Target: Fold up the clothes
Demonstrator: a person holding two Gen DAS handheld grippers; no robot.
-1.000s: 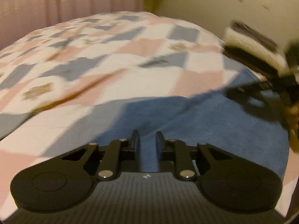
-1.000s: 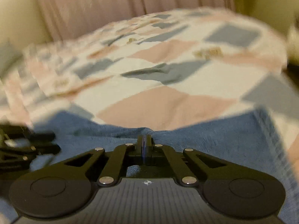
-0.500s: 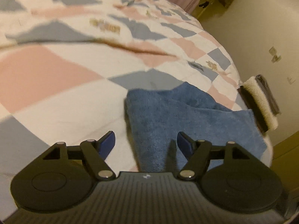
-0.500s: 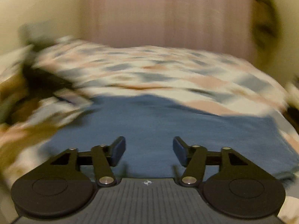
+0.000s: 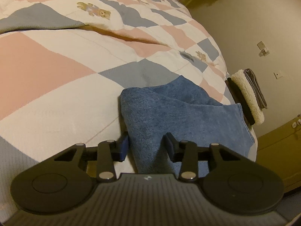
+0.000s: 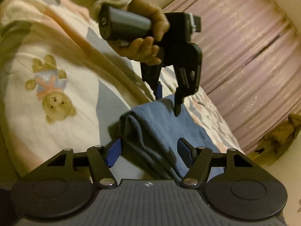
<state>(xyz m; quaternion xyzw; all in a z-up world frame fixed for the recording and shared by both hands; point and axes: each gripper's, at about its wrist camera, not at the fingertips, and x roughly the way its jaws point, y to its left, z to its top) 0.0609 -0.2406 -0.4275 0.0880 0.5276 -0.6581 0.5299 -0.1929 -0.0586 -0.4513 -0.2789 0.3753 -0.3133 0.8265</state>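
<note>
Blue towel point(image 5: 180, 116), folded, now released; my left gripper point(image 5: 146, 143) and right gripper point(image 6: 149, 148) have opened wide, ready to regrasp.

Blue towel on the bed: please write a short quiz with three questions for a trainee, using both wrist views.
1. True or false: the left gripper is clamped shut on the blue towel.
2. Multiple choice: the towel lies on A) a bare wooden floor, B) a patchwork quilt, C) a chair.
3. Fill in: in the right wrist view, the right gripper has its jaws ____ around the towel's folded end.

Key: 1 false, both jaws stand apart, either side of the towel. 2 B. 3 open.
</note>
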